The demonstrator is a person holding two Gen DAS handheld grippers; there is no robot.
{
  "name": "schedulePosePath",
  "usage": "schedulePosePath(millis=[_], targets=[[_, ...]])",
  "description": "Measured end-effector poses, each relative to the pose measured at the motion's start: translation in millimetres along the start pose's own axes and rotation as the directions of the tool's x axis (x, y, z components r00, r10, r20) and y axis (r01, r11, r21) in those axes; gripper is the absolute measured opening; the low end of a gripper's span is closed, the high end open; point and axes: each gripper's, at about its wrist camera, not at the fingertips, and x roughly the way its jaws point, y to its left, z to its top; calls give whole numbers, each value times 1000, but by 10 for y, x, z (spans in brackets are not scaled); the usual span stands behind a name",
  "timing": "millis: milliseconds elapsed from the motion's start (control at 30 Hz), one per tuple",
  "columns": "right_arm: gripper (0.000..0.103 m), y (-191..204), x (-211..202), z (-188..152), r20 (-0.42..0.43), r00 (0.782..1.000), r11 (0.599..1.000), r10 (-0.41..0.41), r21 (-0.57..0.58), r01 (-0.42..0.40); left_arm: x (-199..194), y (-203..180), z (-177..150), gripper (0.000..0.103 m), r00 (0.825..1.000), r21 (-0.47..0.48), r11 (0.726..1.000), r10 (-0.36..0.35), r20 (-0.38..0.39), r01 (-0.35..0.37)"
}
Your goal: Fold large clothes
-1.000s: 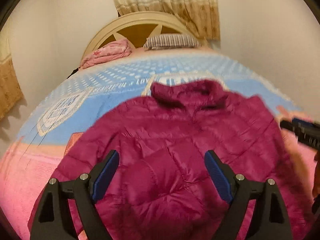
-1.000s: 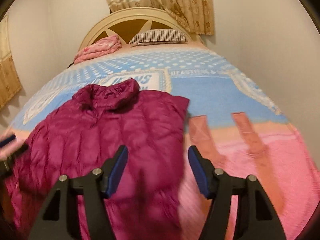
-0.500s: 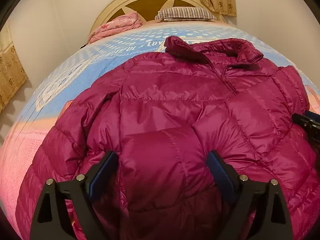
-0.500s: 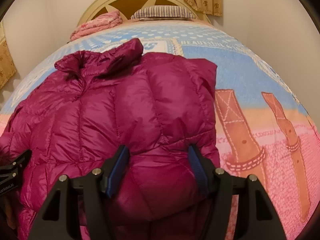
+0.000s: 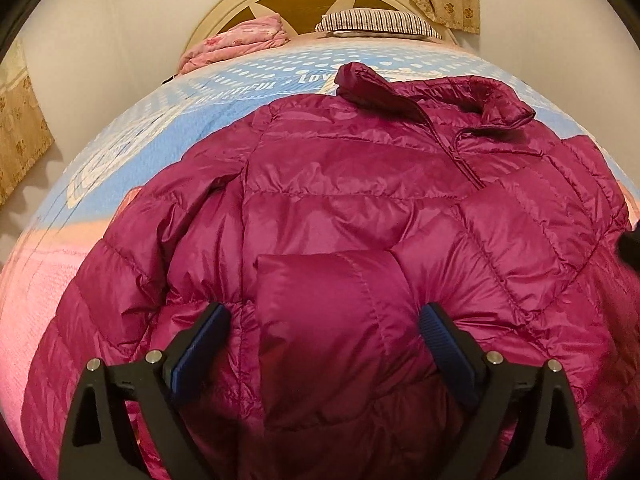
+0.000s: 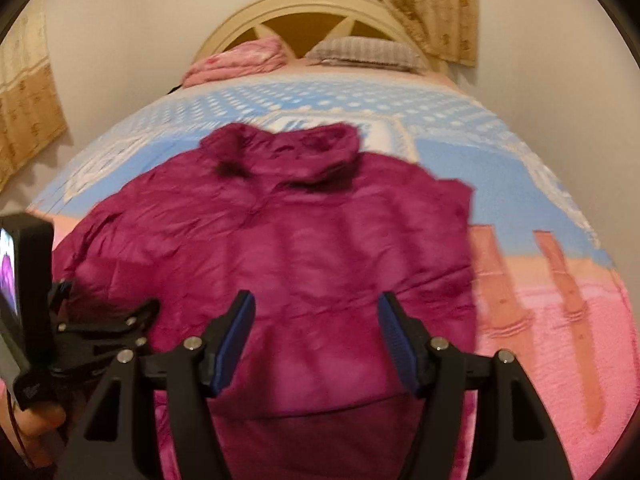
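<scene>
A bed (image 6: 500,184) with a blue-and-pink blanket carries a magenta puffer jacket (image 5: 360,208), spread front-up on the blanket's near half, collar toward the headboard (image 6: 320,4). A striped pillow (image 5: 376,24) lies against the headboard. The left gripper (image 5: 324,332) straddles a jacket fold, spread; the right gripper (image 6: 316,320) hangs above the jacket, spread.

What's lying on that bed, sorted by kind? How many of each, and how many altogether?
Puffer jackets: 1, the magenta jacket spread in the middle.
Striped pillows: 1, the striped pillow by the headboard.
Folded pink bundles: 1, the pink bundle beside that pillow.
Printed bedspreads: 1, the blue and pink bedspread underneath everything.
Total: 4
</scene>
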Motion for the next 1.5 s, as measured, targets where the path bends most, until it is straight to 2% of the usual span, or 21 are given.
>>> schedulePosePath(millis=[133,333,633,967,1100,1200,1333,1433,1500], targets=[[67,131,291,-168,-60,998,1000,3,-27,-5,5,-4,1,97,1000,2,1000,2,-3,-2],[69,126,428,-275,-72,997,1000,1,-18,-3,13,8,1,97,1000,-1,1000,-3,-6,3],[72,169,453,-287,-74,997,999,-26,-39,23,13,18,1,98,1000,-3,1000,-6,-9,6],[74,195,473,-281,-73,996,998,-50,-51,46,-62,93,21,97,999,-19,999,-42,-32,42],[74,197,474,-280,-72,996,997,-54,-53,50,-408,393,-15,97,999,-61,997,-46,17,47],[75,204,477,-281,-72,996,997,-60,-56,56,-738,755,-101,97,997,-85,996,-4,71,10],[75,207,485,-281,-73,995,997,-63,-58,59,-1070,1406,-353,97,984,-121,984,142,104,-129],[75,213,477,-278,-73,995,996,-67,-63,62,-1185,1911,-612,97,969,-166,960,240,66,-226],[75,220,429,-265,-73,995,996,-69,-66,64,-1234,2219,-800,97,966,-212,946,257,22,-246]])
